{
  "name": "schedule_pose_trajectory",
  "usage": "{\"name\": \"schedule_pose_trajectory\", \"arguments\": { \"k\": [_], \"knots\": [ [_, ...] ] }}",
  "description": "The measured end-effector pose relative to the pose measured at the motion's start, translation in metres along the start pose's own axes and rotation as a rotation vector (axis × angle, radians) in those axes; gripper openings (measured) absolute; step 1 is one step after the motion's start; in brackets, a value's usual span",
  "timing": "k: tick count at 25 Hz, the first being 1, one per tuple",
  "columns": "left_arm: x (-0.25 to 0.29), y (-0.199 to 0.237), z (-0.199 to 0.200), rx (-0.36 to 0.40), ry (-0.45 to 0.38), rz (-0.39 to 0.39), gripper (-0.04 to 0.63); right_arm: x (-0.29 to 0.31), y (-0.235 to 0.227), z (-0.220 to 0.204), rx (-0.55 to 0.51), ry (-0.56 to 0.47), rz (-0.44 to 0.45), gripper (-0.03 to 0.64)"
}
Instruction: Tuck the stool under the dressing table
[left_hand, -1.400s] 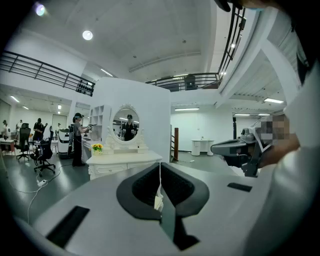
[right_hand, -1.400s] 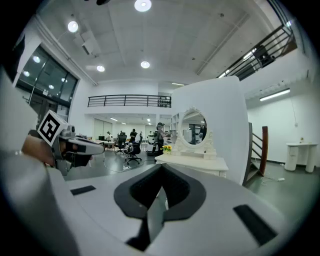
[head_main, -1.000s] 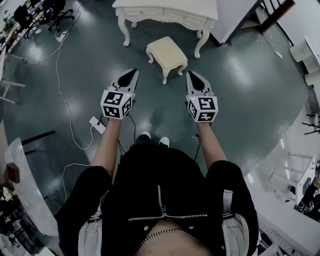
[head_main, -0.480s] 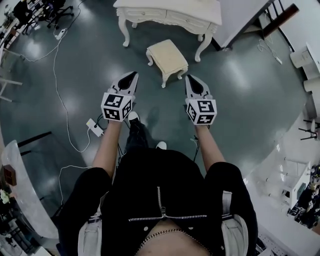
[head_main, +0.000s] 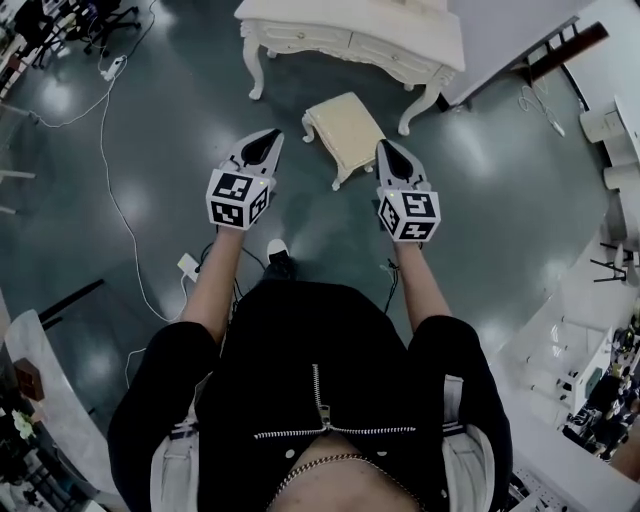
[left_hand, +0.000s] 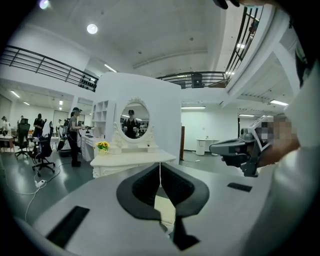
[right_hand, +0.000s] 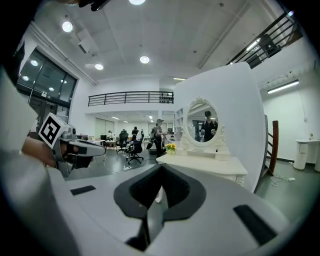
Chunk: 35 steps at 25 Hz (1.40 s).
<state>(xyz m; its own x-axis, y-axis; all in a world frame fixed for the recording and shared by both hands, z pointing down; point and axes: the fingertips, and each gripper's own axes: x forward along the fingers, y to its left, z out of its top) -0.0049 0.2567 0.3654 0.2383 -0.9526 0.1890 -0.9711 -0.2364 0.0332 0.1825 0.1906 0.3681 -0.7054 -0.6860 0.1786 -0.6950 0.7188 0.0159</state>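
Note:
A cream stool (head_main: 345, 128) stands on the dark floor just in front of the white dressing table (head_main: 350, 35), turned at an angle and outside its legs. My left gripper (head_main: 272, 136) hovers to the stool's left, shut and empty. On the stool's right my right gripper (head_main: 385, 146) is also shut on nothing. Neither touches the stool. In the left gripper view the dressing table (left_hand: 132, 160) with its oval mirror (left_hand: 132, 120) lies ahead of the left gripper (left_hand: 160, 167). The right gripper view shows the dressing table (right_hand: 205, 162) beyond the right gripper (right_hand: 161, 167).
A white cable (head_main: 105, 150) and a power strip (head_main: 188, 266) lie on the floor to the left. A white panel (head_main: 500, 30) stands behind the table. White shelving (head_main: 590, 370) is at the right. People and office chairs (left_hand: 42, 150) are far left.
The person has stepped forward. Both grippers have come closer to the stool and now flank its near end; the stool and table sit nearer in the head view.

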Motion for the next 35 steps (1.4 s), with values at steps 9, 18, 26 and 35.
{"name": "schedule_pose_trajectory", "arguments": {
  "k": [9, 18, 26, 35],
  "knots": [
    [0.042, 0.089, 0.017, 0.017, 0.001, -0.066, 0.023, 0.096, 0.016, 0.028, 0.005, -0.008, -0.045, 0.006],
    [0.101, 0.127, 0.014, 0.005, 0.028, -0.123, 0.023, 0.147, -0.009, 0.019, 0.027, 0.034, -0.087, 0.006],
    [0.191, 0.169, 0.028, 0.032, 0.059, -0.16, 0.023, 0.224, -0.063, 0.017, 0.073, 0.05, -0.121, 0.008],
    [0.292, 0.21, 0.061, 0.058, 0.065, -0.193, 0.023, 0.307, -0.129, 0.037, 0.107, 0.03, -0.146, 0.007]
  ]
}}
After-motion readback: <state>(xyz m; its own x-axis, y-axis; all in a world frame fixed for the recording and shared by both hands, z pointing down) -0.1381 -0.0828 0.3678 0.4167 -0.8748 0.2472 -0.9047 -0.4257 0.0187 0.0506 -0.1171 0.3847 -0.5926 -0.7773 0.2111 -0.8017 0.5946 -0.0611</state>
